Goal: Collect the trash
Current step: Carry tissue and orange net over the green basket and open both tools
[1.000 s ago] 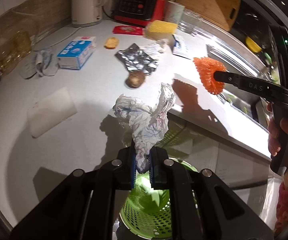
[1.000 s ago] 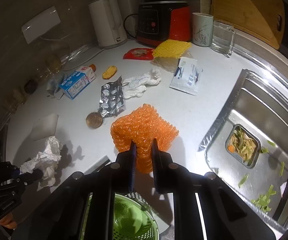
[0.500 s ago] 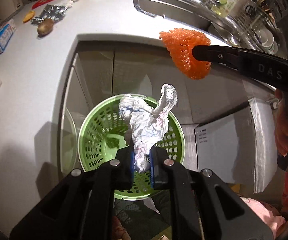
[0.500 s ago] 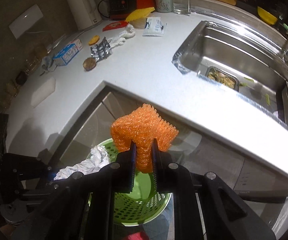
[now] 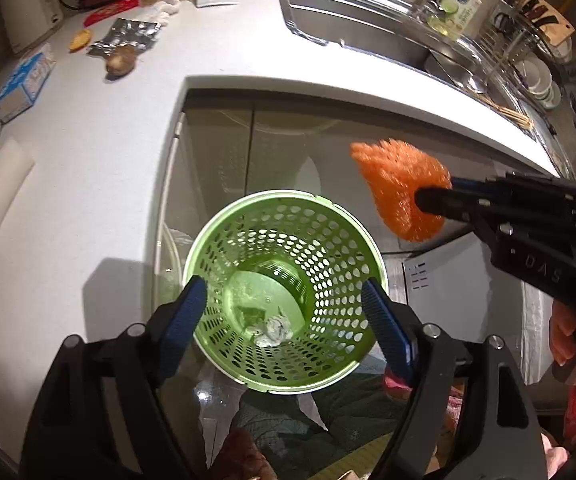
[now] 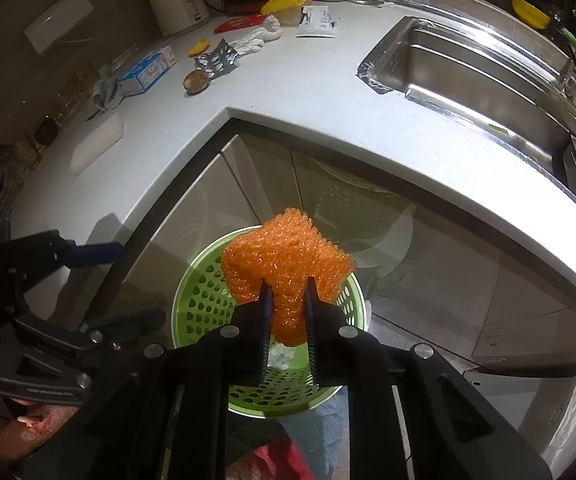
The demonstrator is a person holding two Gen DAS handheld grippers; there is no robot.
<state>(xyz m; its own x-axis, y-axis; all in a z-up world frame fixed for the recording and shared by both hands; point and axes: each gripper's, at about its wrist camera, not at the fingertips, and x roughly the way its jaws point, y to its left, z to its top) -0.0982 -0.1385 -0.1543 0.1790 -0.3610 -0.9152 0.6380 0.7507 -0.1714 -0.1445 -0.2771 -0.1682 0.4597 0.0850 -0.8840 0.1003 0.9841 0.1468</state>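
Gaping wide above the green perforated bin, the left gripper has just been opening and has nothing between its blue pads; the crumpled white tissue lies at the bottom of the bin, clear of both fingers. Each pad stands just outside the bin's rim, one on either side, so the mouth of the bin is unobstructed from above. To the right, the right gripper is nearly closed and pinches the orange mesh scrubber, which hangs over the far part of the bin's rim in the right wrist view, with the tissue showing below it. The bin sits low in front of the cabinet doors, under the rounded edge of the white countertop. Farther off on the counter lie a foil wrapper, a brown round scrap, a blue and white carton and a white packet, all well back from the edge; the steel sink is to the far right
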